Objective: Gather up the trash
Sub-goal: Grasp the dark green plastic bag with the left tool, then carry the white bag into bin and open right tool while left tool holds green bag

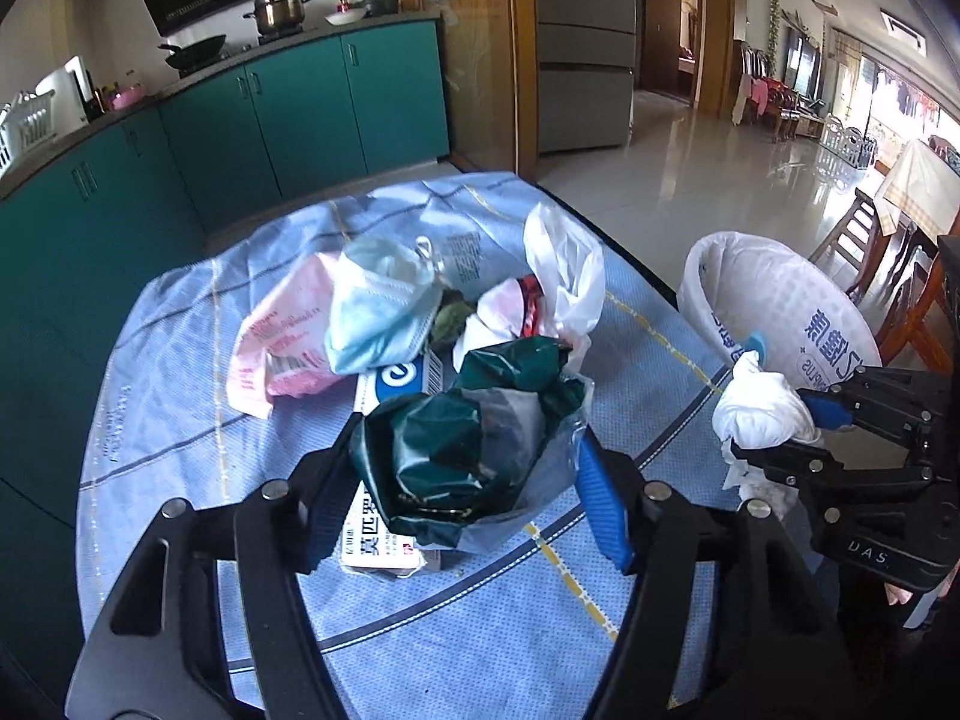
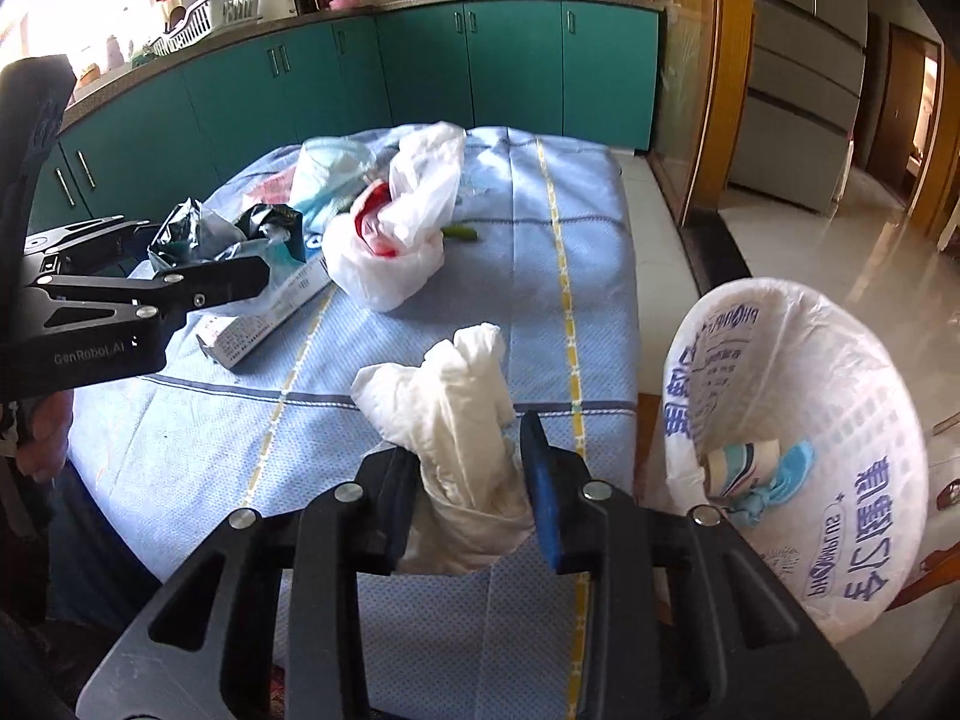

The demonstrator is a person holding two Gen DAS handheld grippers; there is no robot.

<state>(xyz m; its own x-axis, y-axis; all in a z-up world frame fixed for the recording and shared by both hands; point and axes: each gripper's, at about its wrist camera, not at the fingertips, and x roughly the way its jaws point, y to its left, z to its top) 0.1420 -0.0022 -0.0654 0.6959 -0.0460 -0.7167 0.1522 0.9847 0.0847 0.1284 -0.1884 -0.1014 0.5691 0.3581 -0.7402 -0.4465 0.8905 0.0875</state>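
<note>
The left gripper (image 1: 462,468) is pinching a crumpled dark green bag (image 1: 474,438) just above the blue tablecloth (image 1: 198,372), at the near edge of the trash pile. The right gripper (image 2: 474,480) is clamping a wad of white tissue (image 2: 456,420) over the cloth's near edge, just beside the lined waste basket (image 2: 852,438) (already containing a small blue-and-white item). A white plastic bag (image 2: 402,228) is lying on the cloth farther from the basket.
</note>
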